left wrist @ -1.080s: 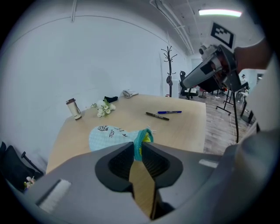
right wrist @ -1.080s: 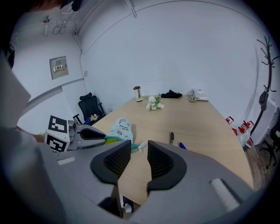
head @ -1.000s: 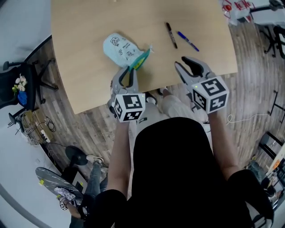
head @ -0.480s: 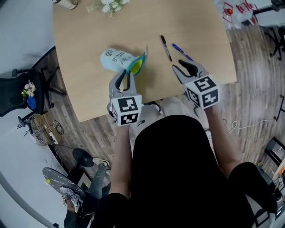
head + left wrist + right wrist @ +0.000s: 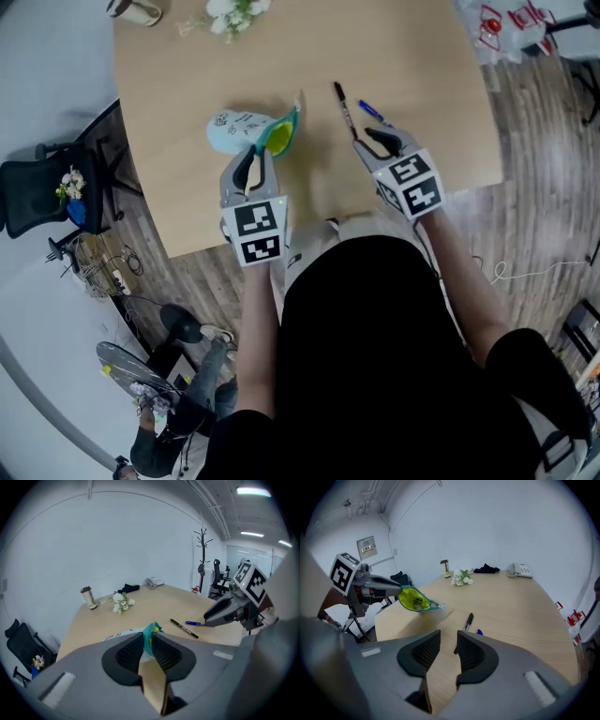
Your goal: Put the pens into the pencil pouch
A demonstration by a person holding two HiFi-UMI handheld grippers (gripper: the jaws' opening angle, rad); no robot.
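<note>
A light-blue pencil pouch (image 5: 239, 129) with a teal zip and yellow-green lining lies on the wooden table (image 5: 412, 56). My left gripper (image 5: 263, 148) is shut on the teal rim of its mouth (image 5: 153, 631), holding that end raised and gaping (image 5: 415, 601). A black pen (image 5: 342, 108) and a blue pen (image 5: 369, 111) lie side by side to the right of the pouch. My right gripper (image 5: 371, 141) hovers open just short of them, nothing between its fingers. The black pen (image 5: 468, 620) shows beyond its gap.
A bunch of white flowers (image 5: 230, 11) and a cup (image 5: 131, 9) stand at the table's far edge. A phone (image 5: 520, 570) and a dark cloth (image 5: 486, 568) lie at the far end. An office chair (image 5: 42, 192) stands left of the table.
Both grippers have moved forward over the table. The left one has kept its hold on the pouch's mouth and raised it. The right one has dropped closer to the two pens.
</note>
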